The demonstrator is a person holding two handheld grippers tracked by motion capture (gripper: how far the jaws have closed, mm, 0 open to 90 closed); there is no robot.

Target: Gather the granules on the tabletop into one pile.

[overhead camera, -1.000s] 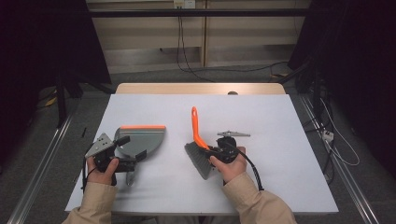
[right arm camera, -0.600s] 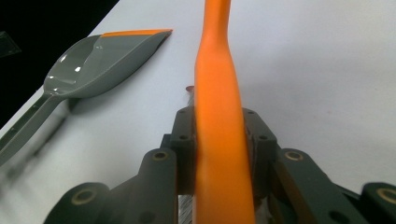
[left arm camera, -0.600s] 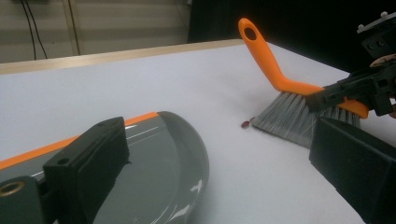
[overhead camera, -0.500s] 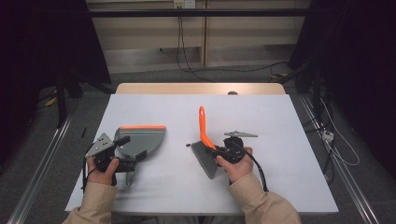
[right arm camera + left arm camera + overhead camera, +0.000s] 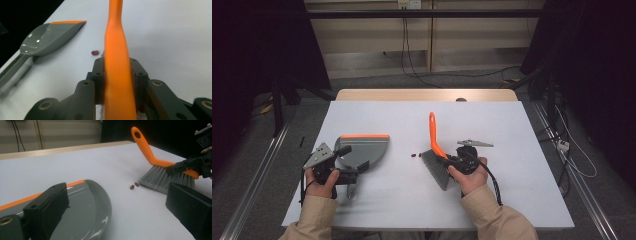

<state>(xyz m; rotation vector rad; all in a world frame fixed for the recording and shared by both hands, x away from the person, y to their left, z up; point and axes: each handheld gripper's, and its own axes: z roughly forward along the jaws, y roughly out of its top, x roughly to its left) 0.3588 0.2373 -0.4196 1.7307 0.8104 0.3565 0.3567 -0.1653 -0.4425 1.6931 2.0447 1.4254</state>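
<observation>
The brush (image 5: 435,159) lies low on the white table (image 5: 512,200), clamped at the base of its orange handle by the right gripper (image 5: 457,161), with its grey bristles angled down toward two small red beans (image 5: 414,155) just beside its bristle edge. In the high view, the grey dustpan (image 5: 362,150) sits well apart from the brush on the far side of the beans, orange lip turned away from the person, and the left gripper (image 5: 346,172) holds it at the handle end. In the left gripper view, the pan's glossy bowl (image 5: 92,210) fills the foreground between that gripper's two black jaws, which stand wide; whether they press on the handle cannot be told here. The brush (image 5: 160,173) stands beyond, bristles touching the table, beans (image 5: 134,185) just ahead of them. In the right gripper view, the jaws are closed narrow on the orange handle (image 5: 117,75), one pad on each flank, with one bean (image 5: 94,52) and the dustpan (image 5: 50,37) beyond. Handling judgement: the brush is light, with a stiff, smooth plastic handle and soft, yielding bristles; grip it low on the handle near the head to resist twisting. The beans are small and likely to roll.
</observation>
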